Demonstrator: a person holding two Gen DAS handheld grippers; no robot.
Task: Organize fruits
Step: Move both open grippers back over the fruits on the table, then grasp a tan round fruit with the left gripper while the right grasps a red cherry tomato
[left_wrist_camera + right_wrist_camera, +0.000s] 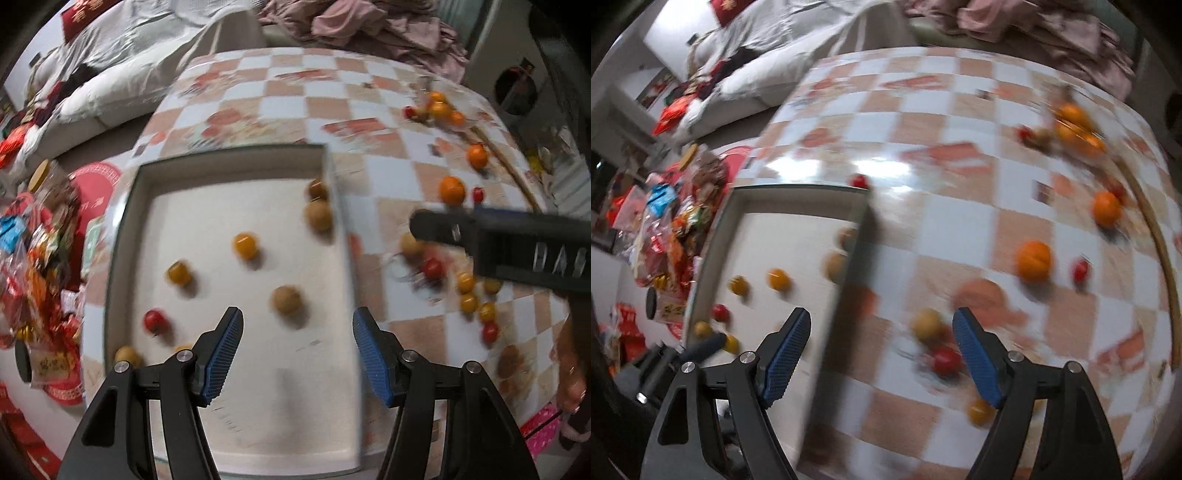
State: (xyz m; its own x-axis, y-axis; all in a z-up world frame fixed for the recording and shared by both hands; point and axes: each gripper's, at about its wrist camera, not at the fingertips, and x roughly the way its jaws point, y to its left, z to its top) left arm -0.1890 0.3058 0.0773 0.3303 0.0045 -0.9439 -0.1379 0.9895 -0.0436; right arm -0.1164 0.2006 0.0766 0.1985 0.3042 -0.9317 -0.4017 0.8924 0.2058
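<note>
Left wrist view: left claw (297, 350) hung released, blue pads wide apart, over the near end of the white tray (334, 173). Just beyond its tips, inside the tray, a brown longan (287, 300); farther in, a yellow tomato (245, 245) and a red tomato (154, 319). Right of the tray, on the checkered counter (284, 107), a tangerine (451, 189).

Right wrist view: right claw (881, 352) also released, gripping nothing, right of the tray (862, 221). Between its pads, on the counter, a pale fruit (927, 325) and a red tomato (946, 360), blurred.
</note>
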